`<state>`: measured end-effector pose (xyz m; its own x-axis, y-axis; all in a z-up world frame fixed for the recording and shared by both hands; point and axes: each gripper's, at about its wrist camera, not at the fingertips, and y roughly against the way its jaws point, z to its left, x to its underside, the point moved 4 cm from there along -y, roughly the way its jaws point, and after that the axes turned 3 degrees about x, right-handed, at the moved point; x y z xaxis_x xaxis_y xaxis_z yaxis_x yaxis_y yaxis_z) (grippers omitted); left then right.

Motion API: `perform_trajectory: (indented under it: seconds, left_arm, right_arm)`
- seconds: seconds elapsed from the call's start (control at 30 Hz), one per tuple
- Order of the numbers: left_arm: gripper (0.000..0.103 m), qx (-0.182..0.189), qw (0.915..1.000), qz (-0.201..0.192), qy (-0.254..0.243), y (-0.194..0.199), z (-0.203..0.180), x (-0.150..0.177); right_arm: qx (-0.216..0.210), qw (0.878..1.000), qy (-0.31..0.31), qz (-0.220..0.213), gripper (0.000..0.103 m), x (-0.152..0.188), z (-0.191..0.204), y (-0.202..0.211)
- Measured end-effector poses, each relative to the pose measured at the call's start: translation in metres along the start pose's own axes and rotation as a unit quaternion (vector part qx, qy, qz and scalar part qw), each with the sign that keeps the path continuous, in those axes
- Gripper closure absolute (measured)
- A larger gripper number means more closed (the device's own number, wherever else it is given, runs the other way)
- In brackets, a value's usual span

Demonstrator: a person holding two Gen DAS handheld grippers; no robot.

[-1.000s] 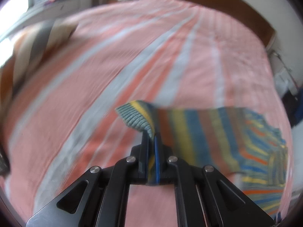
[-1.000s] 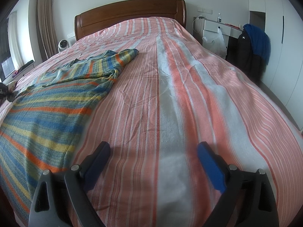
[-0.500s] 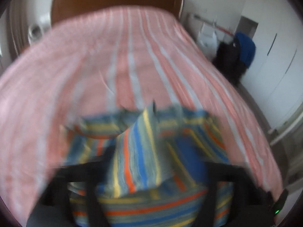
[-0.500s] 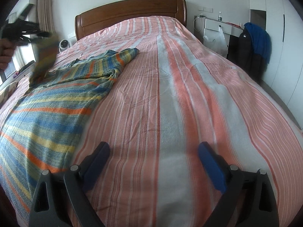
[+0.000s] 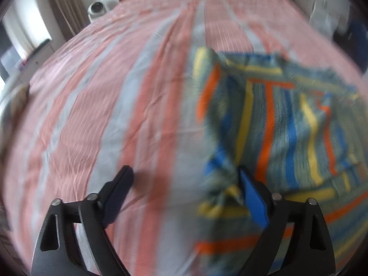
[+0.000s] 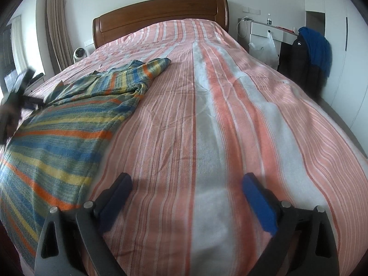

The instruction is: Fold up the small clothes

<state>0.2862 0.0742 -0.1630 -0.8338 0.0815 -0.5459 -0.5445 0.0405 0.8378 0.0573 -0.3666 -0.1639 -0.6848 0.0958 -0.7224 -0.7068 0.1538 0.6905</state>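
Note:
A knitted sweater (image 6: 69, 126) with blue, yellow, orange and green stripes lies spread on the left side of the bed; its far sleeve (image 6: 158, 64) stretches toward the headboard. In the blurred left wrist view the sweater (image 5: 287, 126) fills the right half, with one sleeve folded over its body. My left gripper (image 5: 186, 181) has its jaws opening wide, with only bedspread between them; its blue right finger (image 5: 250, 193) sits at the sweater's edge. In the right wrist view the left gripper (image 6: 18, 87) is a dark blur at the far left. My right gripper (image 6: 186, 184) hangs open over bare bedspread, right of the sweater.
The bed (image 6: 230, 115) has a pink, orange and grey striped cover and a wooden headboard (image 6: 161, 13). A small white fan (image 6: 79, 54) stands at its left. On the right are a white bedside unit (image 6: 269, 32) with a plastic bag, and dark and blue jackets (image 6: 308, 53).
The left gripper was shut on a sleeve cuff, carried it over the sweater, then opened and let it go. It has swung sideways. The right gripper has stayed still and open.

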Motion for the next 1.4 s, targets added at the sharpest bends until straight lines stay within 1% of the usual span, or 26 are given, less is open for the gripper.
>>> perform_trajectory:
  seconds: [0.03,0.13,0.23,0.37,0.5,0.6,0.63,0.67,0.7,0.73,0.77,0.8,0.83,0.87,0.9,0.93,0.97,1.0,1.03,1.07,1.13,1.17,1.23,1.3,1.37,1.4]
  left_arm:
    - [0.002,-0.004,0.9999,0.002,0.010,0.003,0.008,0.003]
    - [0.003,0.019,0.9994,0.001,0.028,0.019,0.026,0.012]
    - [0.004,0.015,0.9997,-0.011,0.015,0.040,0.032,0.023]
    - [0.004,0.028,0.9989,-0.037,0.009,0.071,0.040,0.042]
    - [0.003,0.006,0.9971,-0.071,0.025,0.085,0.063,0.068]
    - [0.002,-0.021,0.9966,-0.073,0.031,0.072,0.078,0.090]
    - [0.002,-0.027,0.9966,-0.069,0.035,0.063,0.084,0.101]
    - [0.000,-0.017,0.9954,-0.081,0.049,0.058,0.091,0.112]
    - [0.000,-0.002,0.9922,-0.107,0.065,0.059,0.095,0.119]
    - [0.000,-0.002,0.9910,-0.112,0.074,0.060,0.097,0.119]
    - [0.000,-0.010,0.9915,-0.106,0.075,0.058,0.096,0.115]
    - [0.000,-0.019,0.9922,-0.102,0.068,0.056,0.092,0.112]
    - [0.000,-0.024,0.9923,-0.104,0.063,0.054,0.090,0.111]
    - [0.000,-0.028,0.9922,-0.106,0.060,0.053,0.088,0.110]
    - [0.000,-0.028,0.9922,-0.106,0.060,0.052,0.088,0.109]
    - [0.000,-0.024,0.9920,-0.107,0.062,0.052,0.088,0.108]
    - [0.000,-0.021,0.9919,-0.108,0.064,0.053,0.090,0.110]
    - [0.000,-0.019,0.9917,-0.109,0.065,0.054,0.092,0.112]
    - [0.000,-0.020,0.9915,-0.111,0.064,0.054,0.091,0.112]
    - [0.000,-0.020,0.9913,-0.113,0.064,0.054,0.092,0.115]
    - [0.000,-0.021,0.9908,-0.117,0.064,0.054,0.093,0.115]
    - [0.000,-0.020,0.9906,-0.119,0.064,0.055,0.094,0.118]
    - [0.000,-0.019,0.9904,-0.121,0.064,0.054,0.095,0.118]
    - [0.000,-0.017,0.9902,-0.122,0.065,0.054,0.095,0.119]
    - [0.000,-0.017,0.9902,-0.123,0.064,0.054,0.096,0.118]
    - [0.000,-0.018,0.9902,-0.123,0.064,0.054,0.096,0.118]
  right_arm:
    - [0.000,1.000,0.000,-0.001,0.007,0.000,0.000,0.000]
    - [0.000,1.000,0.001,-0.001,0.007,0.000,0.000,0.000]
    - [0.001,1.000,0.001,0.000,0.006,0.000,0.000,0.000]
    - [0.001,1.000,0.001,-0.001,0.006,0.001,0.000,0.000]
    - [0.001,1.000,0.001,-0.003,0.006,0.001,0.000,0.001]
    - [0.003,1.000,0.002,0.001,0.007,0.000,0.001,0.002]
    - [0.005,1.000,0.010,0.022,0.008,-0.004,0.002,0.002]
    - [0.006,0.999,0.019,0.037,0.014,-0.008,0.004,0.005]
    - [0.003,0.998,0.033,0.046,0.019,-0.015,0.007,0.008]
    - [-0.003,0.997,0.050,0.052,0.025,-0.026,0.013,0.015]
    - [-0.018,0.996,0.062,0.060,0.028,-0.042,0.022,0.022]
    - [-0.046,0.994,0.067,0.068,0.030,-0.061,0.034,0.030]
    - [-0.073,0.992,0.068,0.074,0.037,-0.073,0.043,0.033]
    - [-0.117,0.987,0.063,0.090,0.044,-0.091,0.060,0.034]
    - [-0.163,0.979,0.055,0.112,0.047,-0.108,0.079,0.031]
    - [-0.189,0.973,0.050,0.124,0.054,-0.118,0.091,0.027]
    - [-0.225,0.964,0.039,0.138,0.059,-0.132,0.110,0.018]
    - [-0.249,0.957,0.027,0.145,0.062,-0.141,0.124,0.009]
    - [-0.271,0.950,0.010,0.154,0.068,-0.150,0.138,-0.005]
    - [-0.294,0.940,-0.017,0.170,0.072,-0.158,0.154,-0.028]
    - [-0.314,0.928,-0.061,0.191,0.073,-0.165,0.170,-0.060]
    - [-0.329,0.916,-0.095,0.207,0.073,-0.166,0.178,-0.081]
    - [-0.336,0.899,-0.162,0.230,0.073,-0.164,0.186,-0.114]
    - [-0.313,0.898,-0.187,0.248,0.073,-0.156,0.190,-0.132]
    - [-0.276,0.898,-0.219,0.265,0.074,-0.144,0.188,-0.144]
    - [-0.274,0.895,-0.233,0.263,0.074,-0.142,0.187,-0.145]
